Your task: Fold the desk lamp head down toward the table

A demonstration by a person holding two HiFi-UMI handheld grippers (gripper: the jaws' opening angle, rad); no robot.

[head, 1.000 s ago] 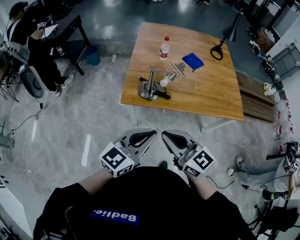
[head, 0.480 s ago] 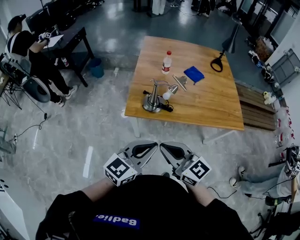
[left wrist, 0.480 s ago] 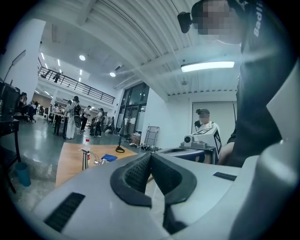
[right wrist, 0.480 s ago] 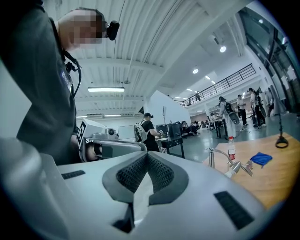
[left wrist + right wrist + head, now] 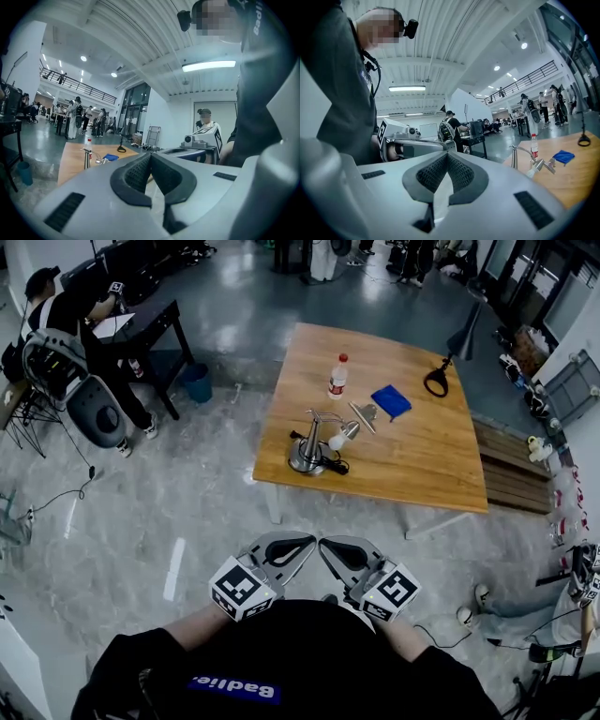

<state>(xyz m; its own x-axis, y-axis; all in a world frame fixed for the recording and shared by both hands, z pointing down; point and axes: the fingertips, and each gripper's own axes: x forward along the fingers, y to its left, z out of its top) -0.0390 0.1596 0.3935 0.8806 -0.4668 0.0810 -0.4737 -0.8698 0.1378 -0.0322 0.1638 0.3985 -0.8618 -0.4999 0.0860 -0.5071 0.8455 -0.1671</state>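
A chrome desk lamp [image 5: 310, 445] stands on a round base near the front left corner of the wooden table [image 5: 422, 456]. Its upright post carries a jointed arm, and the bulb head [image 5: 339, 435] hangs low to the right. The lamp also shows small in the left gripper view [image 5: 87, 156] and in the right gripper view [image 5: 527, 161]. My left gripper [image 5: 302, 542] and right gripper [image 5: 326, 546] are both shut and empty. They are held close to my body over the floor, tips almost touching, well short of the table.
On the table stand a plastic bottle [image 5: 336, 377], a blue cloth [image 5: 390, 400] and a black floor lamp's ring base [image 5: 436, 382]. A person sits at a dark desk [image 5: 150, 324] at far left. Cables and gear line the right side.
The table and lamp have shifted down and slightly right in the head view as I step closer. Both grippers stay shut in front of my body.
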